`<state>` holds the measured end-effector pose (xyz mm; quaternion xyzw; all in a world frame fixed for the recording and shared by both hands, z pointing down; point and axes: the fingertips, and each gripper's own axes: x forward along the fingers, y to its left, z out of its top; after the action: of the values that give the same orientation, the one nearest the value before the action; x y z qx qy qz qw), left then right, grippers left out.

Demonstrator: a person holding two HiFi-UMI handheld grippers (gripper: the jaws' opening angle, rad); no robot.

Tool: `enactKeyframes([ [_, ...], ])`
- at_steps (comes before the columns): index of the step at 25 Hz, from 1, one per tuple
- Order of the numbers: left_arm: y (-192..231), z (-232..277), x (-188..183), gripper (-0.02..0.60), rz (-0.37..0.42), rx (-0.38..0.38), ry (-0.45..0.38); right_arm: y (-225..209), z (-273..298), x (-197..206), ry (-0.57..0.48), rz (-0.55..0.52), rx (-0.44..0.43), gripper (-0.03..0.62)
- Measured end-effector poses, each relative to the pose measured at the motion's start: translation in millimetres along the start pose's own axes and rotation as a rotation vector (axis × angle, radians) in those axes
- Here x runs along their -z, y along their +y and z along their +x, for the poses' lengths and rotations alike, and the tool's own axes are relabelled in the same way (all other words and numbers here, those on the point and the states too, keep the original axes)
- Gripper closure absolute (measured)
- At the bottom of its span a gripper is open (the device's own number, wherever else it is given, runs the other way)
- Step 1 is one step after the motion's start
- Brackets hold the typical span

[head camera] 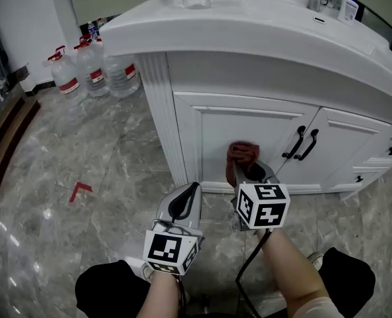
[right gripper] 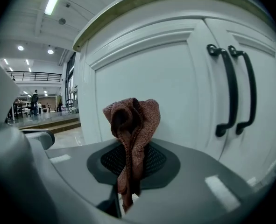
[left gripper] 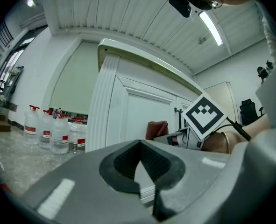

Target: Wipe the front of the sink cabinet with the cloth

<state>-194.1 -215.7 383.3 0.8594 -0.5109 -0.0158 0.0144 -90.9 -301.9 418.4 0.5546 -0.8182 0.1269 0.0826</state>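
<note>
so the right gripper (head camera: 244, 172) is holding the cloth (head camera: 242, 153), fingers clamped on its lower end while the bunched top is sticking out past the tips; it's pointing low at the left door (head camera: 235, 128) of the cabinet (head camera: 202, 71); the wad is either touching the panel or sitting just off it, can't honestly tell which; the left gripper (head camera: 192, 191) is hanging lower and to the left, fingers together with nothing in them, aiming roughly at the corner post (head camera: 162, 111) and not doing anything useful.

what I'm worrying about: the fingers are only biting a thin strip of cloth, so I'm guessing a firm drag across the door is going to pull it loose or fold it back on itself; pressing harder to make up for that is risking the hard tips scraping the paint, since not much fabric is poking out in front; the black handles (head camera: 300, 143) are sitting near the wad on its right, and a sideways stroke could be snagging the weave on them; and a ball that small is going to be leaving unwiped bands unless the passes are overlapping; there's a lot of front to cover.
</note>
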Motion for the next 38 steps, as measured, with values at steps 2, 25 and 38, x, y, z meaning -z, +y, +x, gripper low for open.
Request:
enactKeyframes([
  [2, -8.7, 5.6, 1.6, 0.581, 0.003, 0.016, 0.006, -16.8, -6.9, 2.2, 0.003, 0.003, 0.029, 0.510],
  [25, 25.2, -5.5, 26.1, 0.581, 0.005, -0.054, 0.057, 44.7, 17.2, 38.1, 0.031, 0.012, -0.098, 0.511],
  [38, 87.1, -41.0, 31.6, 0.581, -0.059, -0.181, 0.058, 107.7, 72.5, 72.4, 0.093, 0.017, -0.160, 0.511],
])
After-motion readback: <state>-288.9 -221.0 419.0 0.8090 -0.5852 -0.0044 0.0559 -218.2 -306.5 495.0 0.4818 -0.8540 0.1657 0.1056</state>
